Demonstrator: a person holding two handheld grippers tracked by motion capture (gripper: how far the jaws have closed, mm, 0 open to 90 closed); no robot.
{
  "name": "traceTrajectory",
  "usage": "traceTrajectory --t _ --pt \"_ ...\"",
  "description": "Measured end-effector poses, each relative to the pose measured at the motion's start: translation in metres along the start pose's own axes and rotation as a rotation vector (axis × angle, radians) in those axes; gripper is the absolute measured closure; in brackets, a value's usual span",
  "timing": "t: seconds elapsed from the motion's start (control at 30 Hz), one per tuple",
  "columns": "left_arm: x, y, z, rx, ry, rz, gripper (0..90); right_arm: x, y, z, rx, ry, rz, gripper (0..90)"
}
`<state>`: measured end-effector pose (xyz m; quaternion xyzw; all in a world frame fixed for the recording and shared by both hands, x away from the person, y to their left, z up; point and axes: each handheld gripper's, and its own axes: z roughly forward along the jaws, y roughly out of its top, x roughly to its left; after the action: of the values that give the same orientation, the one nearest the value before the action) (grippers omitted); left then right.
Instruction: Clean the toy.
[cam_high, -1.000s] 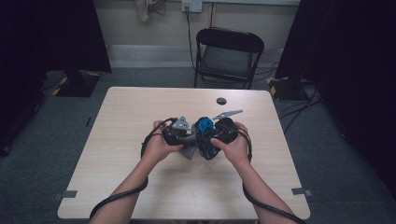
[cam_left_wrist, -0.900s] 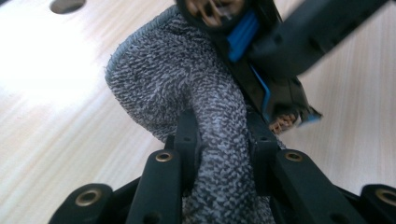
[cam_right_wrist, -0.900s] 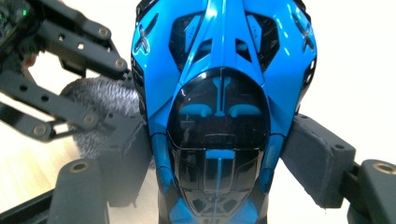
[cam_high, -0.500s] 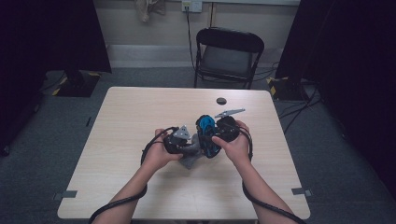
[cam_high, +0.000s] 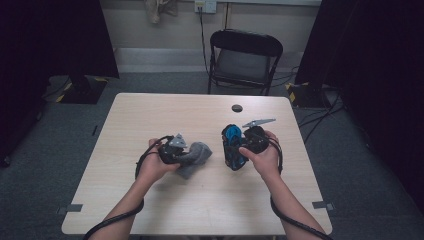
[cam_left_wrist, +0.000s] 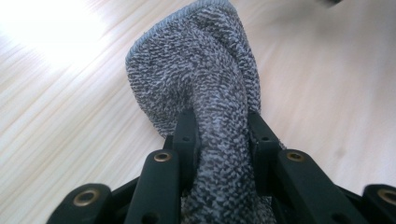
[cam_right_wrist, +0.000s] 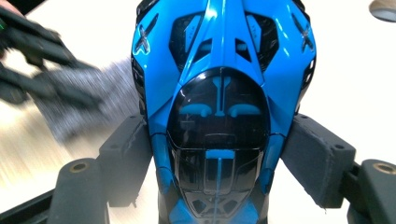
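A grey knitted cloth (cam_high: 197, 156) lies bunched on the wooden table (cam_high: 210, 210), left of centre. My left gripper (cam_high: 186, 156) is shut on it; in the left gripper view the cloth (cam_left_wrist: 205, 84) is pinched between the two black jaws of my left gripper (cam_left_wrist: 223, 135) and spreads out ahead. A shiny blue and black toy car (cam_high: 232, 145) is held just above the table by my right gripper (cam_high: 237, 148). In the right gripper view the car (cam_right_wrist: 219, 93) stands between the padded jaws of my right gripper (cam_right_wrist: 219, 158), which press on its sides. The cloth (cam_right_wrist: 84, 107) shows blurred at left.
A small dark round object (cam_high: 237, 108) lies on the table near its far edge. A black folding chair (cam_high: 243, 60) stands behind the table. Cables trail from both grippers along the person's forearms.
The two hands have drawn apart. The left gripper moved left and down with the cloth, away from the car. The right gripper shifted right with the car.
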<state>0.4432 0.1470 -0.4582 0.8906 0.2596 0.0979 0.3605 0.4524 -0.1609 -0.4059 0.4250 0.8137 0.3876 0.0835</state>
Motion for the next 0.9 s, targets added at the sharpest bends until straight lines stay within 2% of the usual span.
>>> traceTrajectory --t 0.2,0.23,0.3,0.4,0.9 --pt "0.02 -0.025 -0.02 -0.015 0.06 -0.078 70.7 -0.018 -0.012 -0.011 0.017 -0.037 0.027 27.1" --pt "0.023 -0.028 -0.023 -0.017 0.071 -0.08 70.7 -0.02 -0.014 -0.012 0.018 -0.051 0.028 27.1" --pt "0.027 -0.034 -0.027 -0.031 0.076 -0.107 70.7 -0.026 -0.02 -0.014 0.029 -0.062 0.042 27.1" --pt "0.033 -0.039 -0.032 -0.029 0.085 -0.122 70.8 -0.033 -0.026 -0.016 0.037 -0.075 0.054 27.1" --pt "0.038 -0.048 -0.033 -0.017 0.1 -0.128 70.7 -0.054 -0.034 -0.019 0.111 -0.129 0.082 27.1"
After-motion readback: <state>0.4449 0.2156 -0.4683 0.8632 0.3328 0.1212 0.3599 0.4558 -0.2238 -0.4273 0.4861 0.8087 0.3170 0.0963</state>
